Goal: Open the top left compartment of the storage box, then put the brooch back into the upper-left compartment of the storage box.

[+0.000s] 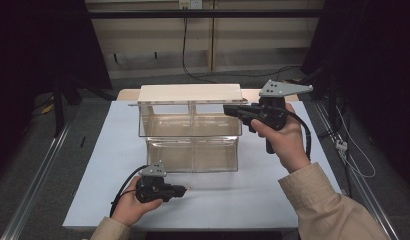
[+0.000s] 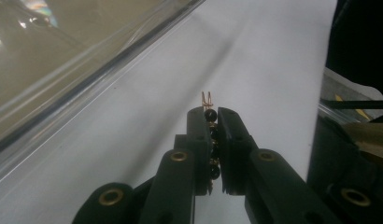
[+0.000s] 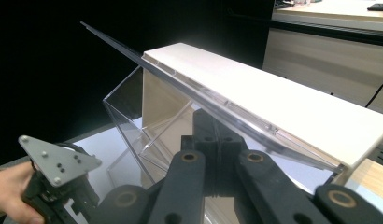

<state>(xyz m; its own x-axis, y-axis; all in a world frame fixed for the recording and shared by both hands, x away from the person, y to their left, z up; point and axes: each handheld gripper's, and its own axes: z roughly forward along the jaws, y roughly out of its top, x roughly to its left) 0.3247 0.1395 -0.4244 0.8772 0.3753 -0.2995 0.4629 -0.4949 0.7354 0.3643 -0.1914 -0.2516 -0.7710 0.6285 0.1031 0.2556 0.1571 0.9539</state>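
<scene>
White sheeting covers the table (image 1: 93,200), and on it stands a clear acrylic two-tier bin unit (image 1: 193,145) with a pale top panel (image 1: 190,93). My right gripper (image 1: 232,110) is raised at the unit's upper right corner; in the right gripper view its jaws stand together beneath the clear lid (image 3: 217,105), which sits lifted at a slant, though I cannot tell whether they clamp its edge. My left gripper (image 1: 184,189) rests low on the sheet just in front of the lower bin, jaws closed on a small string of dark beads (image 2: 210,140) with a gold clasp. Judgement: lid access appears in hand; the beads are not yet placed in any compartment.
</scene>
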